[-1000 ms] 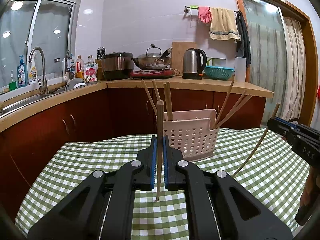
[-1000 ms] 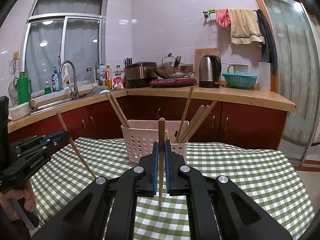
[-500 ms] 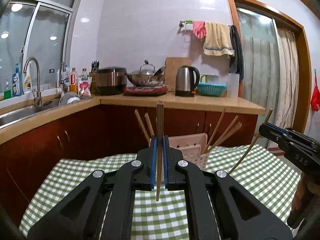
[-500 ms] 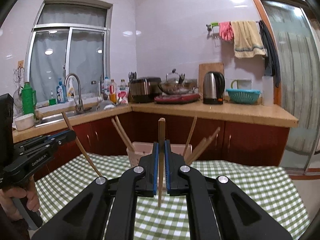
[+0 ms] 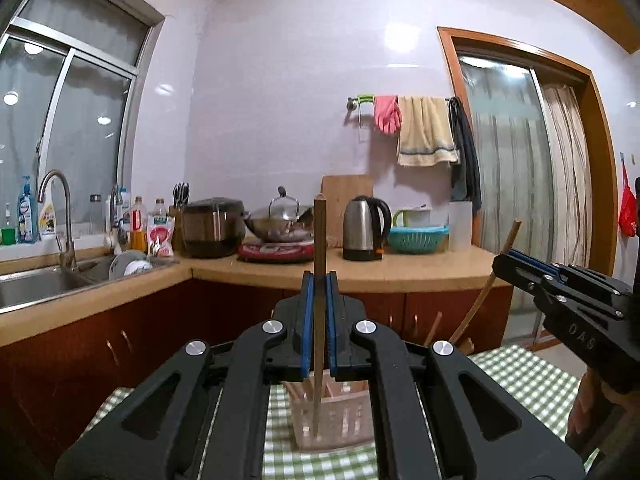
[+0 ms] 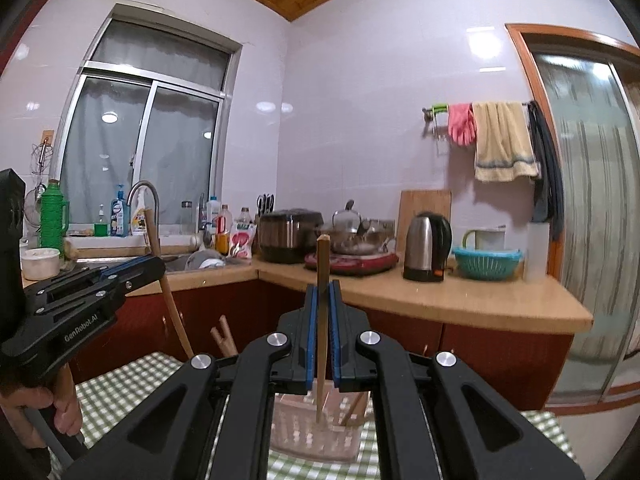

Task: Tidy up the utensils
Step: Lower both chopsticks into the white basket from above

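My left gripper point(image 5: 319, 280) is shut on an upright wooden chopstick point(image 5: 319, 240) whose lower tip hangs over the white perforated utensil basket point(image 5: 328, 420). My right gripper point(image 6: 322, 290) is shut on another upright wooden chopstick point(image 6: 322, 260), its tip also over the basket point(image 6: 312, 432). Several chopsticks stand in the basket. The right gripper shows at the right edge of the left wrist view point(image 5: 504, 266), and the left gripper at the left edge of the right wrist view point(image 6: 158, 266). Both are raised above the basket, which my own fingers largely hide.
The basket stands on a green checked tablecloth point(image 5: 532, 380). Behind is a kitchen counter point(image 5: 400, 272) with a kettle point(image 5: 366, 228), wok, rice cooker and green colander. A sink with a tap point(image 5: 60, 220) is at the left. A glass door is at the right.
Both grippers have risen and moved closer over the basket, each still holding its chopstick. The basket has dropped from mid-frame to low behind my fingers.
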